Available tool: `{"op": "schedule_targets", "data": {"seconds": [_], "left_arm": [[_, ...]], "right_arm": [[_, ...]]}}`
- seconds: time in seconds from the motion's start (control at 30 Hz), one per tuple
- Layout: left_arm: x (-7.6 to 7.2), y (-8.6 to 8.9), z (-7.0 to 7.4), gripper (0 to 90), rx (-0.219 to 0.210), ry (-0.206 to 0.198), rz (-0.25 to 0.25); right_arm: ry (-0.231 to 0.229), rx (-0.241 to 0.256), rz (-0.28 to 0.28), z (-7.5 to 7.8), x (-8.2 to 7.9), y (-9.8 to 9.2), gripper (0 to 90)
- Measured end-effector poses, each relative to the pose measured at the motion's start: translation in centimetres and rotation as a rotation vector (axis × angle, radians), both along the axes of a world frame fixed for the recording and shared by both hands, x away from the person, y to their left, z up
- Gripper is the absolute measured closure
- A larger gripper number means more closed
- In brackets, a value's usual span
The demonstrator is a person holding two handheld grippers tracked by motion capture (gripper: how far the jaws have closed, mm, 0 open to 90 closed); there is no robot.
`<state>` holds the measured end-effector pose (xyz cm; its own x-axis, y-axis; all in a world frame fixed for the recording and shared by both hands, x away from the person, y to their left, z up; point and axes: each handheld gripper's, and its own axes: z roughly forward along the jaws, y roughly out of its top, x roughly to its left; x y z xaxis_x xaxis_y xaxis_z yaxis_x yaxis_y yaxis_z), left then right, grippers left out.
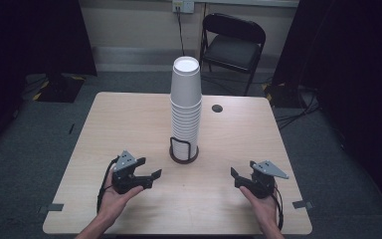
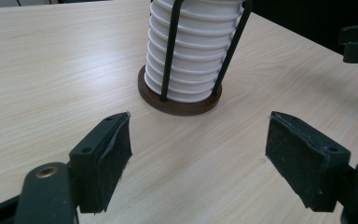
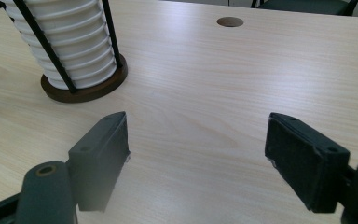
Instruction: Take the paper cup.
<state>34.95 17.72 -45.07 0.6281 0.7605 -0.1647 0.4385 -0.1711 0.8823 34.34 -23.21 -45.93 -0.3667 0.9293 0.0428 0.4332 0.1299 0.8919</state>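
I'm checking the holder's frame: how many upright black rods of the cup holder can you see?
2 in each gripper view. In the left gripper view, one rod stands left of the cup stack, another right. More may be hidden behind the cups.

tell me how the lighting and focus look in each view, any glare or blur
High view: dim, dark at both sides, the cup stack brightest, mild softness. Left gripper view: table evenly lit, near pads a bit soft. Right gripper view: pale glare across the table, left pad blurred.
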Motion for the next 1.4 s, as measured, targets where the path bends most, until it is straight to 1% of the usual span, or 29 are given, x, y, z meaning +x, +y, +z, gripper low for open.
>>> {"op": "schedule_targets", "data": {"seconds": [0.13,0.2,0.27,0.3,0.37,0.4,0.43,0.5,0.53,0.6,0.67,0.7,0.77,0.83,0.87,0.93,0.97,1.0,1.03,1.07,1.1,1.17,1.2,1.23,1.27,1.3,1.37,1.4], "left_arm": [[0.2,-0.1,-0.1,22.3,0.004,0.008,0.005],[0.3,0.0,-0.2,22.3,0.016,0.011,-0.001],[0.3,0.0,-0.2,22.3,0.020,0.014,0.003],[0.3,0.0,-0.3,22.3,0.024,0.012,0.004],[0.3,-0.1,-0.3,22.3,0.032,0.015,0.004],[0.3,-0.1,-0.4,22.3,0.035,0.015,0.002],[0.3,-0.1,-0.4,22.2,0.032,0.018,0.003],[0.1,-0.2,-0.3,22.2,0.043,0.013,-0.002],[0.0,-0.2,-0.3,22.2,0.037,0.012,-0.004],[-0.3,-0.2,-0.3,22.1,0.047,0.008,-0.011],[-0.5,-0.2,-0.3,21.8,0.049,0.002,-0.014],[-0.6,-0.2,-0.2,21.6,0.048,-0.004,-0.015],[-0.7,-0.2,-0.2,21.1,0.049,-0.005,-0.021],[-0.7,-0.3,-0.2,21.1,0.051,-0.009,-0.023],[-0.6,-0.3,-0.2,21.1,0.050,-0.009,-0.026],[-0.5,-0.3,-0.2,21.1,0.054,-0.014,-0.028],[-0.5,-0.3,-0.3,21.1,0.052,-0.010,-0.026],[-0.4,-0.3,-0.3,21.0,0.051,-0.003,-0.024],[-0.4,-0.4,-0.3,21.0,0.054,-0.003,-0.024],[-0.4,-0.4,-0.3,21.0,0.054,-0.003,-0.024],[-0.4,-0.4,-0.4,21.0,0.053,-0.002,-0.024],[-0.4,-0.5,-0.4,21.0,0.057,-0.003,-0.027],[-0.4,-0.5,-0.4,21.1,0.057,-0.003,-0.027],[-0.4,-0.6,-0.4,21.1,0.054,-0.001,-0.031],[-0.4,-0.6,-0.4,21.0,0.057,-0.003,-0.034],[-0.3,-0.7,-0.4,21.1,0.062,-0.002,-0.034],[-0.3,-0.7,-0.4,21.1,0.060,0.001,-0.035],[-0.2,-0.7,-0.5,21.1,0.061,0.002,-0.033]], "right_arm": [[-0.008,-0.012,0.005,0.1,-0.1,0.0,21.0],[-0.008,-0.011,0.007,0.2,-0.1,0.0,20.8],[-0.002,-0.019,0.030,0.2,0.0,0.2,20.0],[-0.002,-0.019,0.030,0.2,0.0,0.2,20.0],[-0.004,-0.021,0.052,0.4,-0.1,0.6,19.6],[-0.004,-0.021,0.052,0.4,-0.1,0.6,19.6],[-0.006,-0.016,0.067,0.5,-0.2,0.8,19.7],[-0.006,-0.020,0.084,0.8,-0.3,1.1,18.8],[-0.007,-0.015,0.094,1.0,-0.4,1.3,18.8],[-0.011,-0.015,0.107,1.3,-0.6,1.6,18.6],[-0.014,0.007,0.110,1.8,-0.6,1.8,17.4],[-0.020,0.010,0.117,2.0,-0.7,2.0,17.4],[-0.035,0.010,0.131,2.7,-0.9,2.6,17.5],[-0.039,0.003,0.135,3.0,-1.0,2.7,17.8],[-0.068,-0.023,0.142,3.7,-1.1,3.0,19.8],[-0.074,-0.013,0.144,4.0,-1.1,3.0,19.6],[-0.075,0.005,0.157,4.5,-1.0,3.0,19.4],[-0.080,0.000,0.172,5.1,-0.8,3.2,18.5],[-0.082,0.003,0.183,5.3,-0.7,3.2,18.4],[-0.082,0.003,0.183,5.3,-0.7,3.2,18.4],[-0.090,0.015,0.190,6.0,-0.5,3.3,18.4],[-0.104,0.021,0.202,6.5,-0.3,3.4,18.1],[-0.105,0.024,0.201,6.9,-0.1,3.5,17.7],[-0.105,0.024,0.201,6.9,-0.1,3.5,17.7],[-0.103,0.032,0.209,7.2,0.0,3.6,17.6],[-0.110,0.036,0.223,7.8,0.4,4.0,17.4],[-0.114,0.040,0.228,8.3,0.6,4.2,17.4],[-0.114,0.040,0.228,8.3,0.6,4.2,17.4]]}}
